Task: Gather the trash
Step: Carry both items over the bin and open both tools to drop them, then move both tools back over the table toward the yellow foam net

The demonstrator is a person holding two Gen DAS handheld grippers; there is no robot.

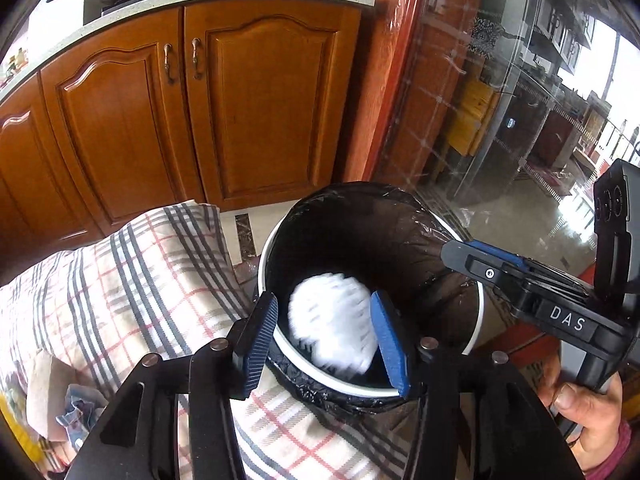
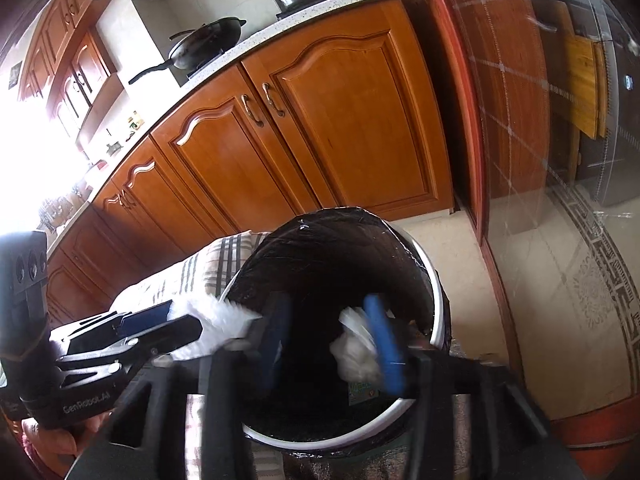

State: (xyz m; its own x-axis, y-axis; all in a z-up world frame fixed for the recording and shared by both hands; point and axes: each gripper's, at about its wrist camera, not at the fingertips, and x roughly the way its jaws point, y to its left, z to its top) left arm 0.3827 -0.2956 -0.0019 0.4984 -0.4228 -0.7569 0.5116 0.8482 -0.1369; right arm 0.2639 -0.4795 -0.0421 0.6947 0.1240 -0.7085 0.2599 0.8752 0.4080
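A white bin (image 1: 262,268) lined with a black bag stands on the floor beside a cloth-covered surface. My left gripper (image 1: 326,344) hangs over the bin's near rim, blue pads apart. A blurred white paper wad (image 1: 332,324) sits loose between them, clear of the left pad. My right gripper (image 2: 332,340) is over the same bin (image 2: 340,442), jaws apart. A second white wad (image 2: 356,348) lies against its right pad only. In the left wrist view the right gripper (image 1: 456,254) reaches in from the right. In the right wrist view the left gripper (image 2: 184,316) comes in from the left.
A plaid cloth (image 1: 140,280) covers the surface left of the bin, with crumpled paper and fabric (image 1: 60,396) at its near corner. Wooden cabinet doors (image 1: 260,112) stand behind. A glass sliding door (image 1: 500,120) runs along the right. A hand (image 1: 580,412) holds the right gripper.
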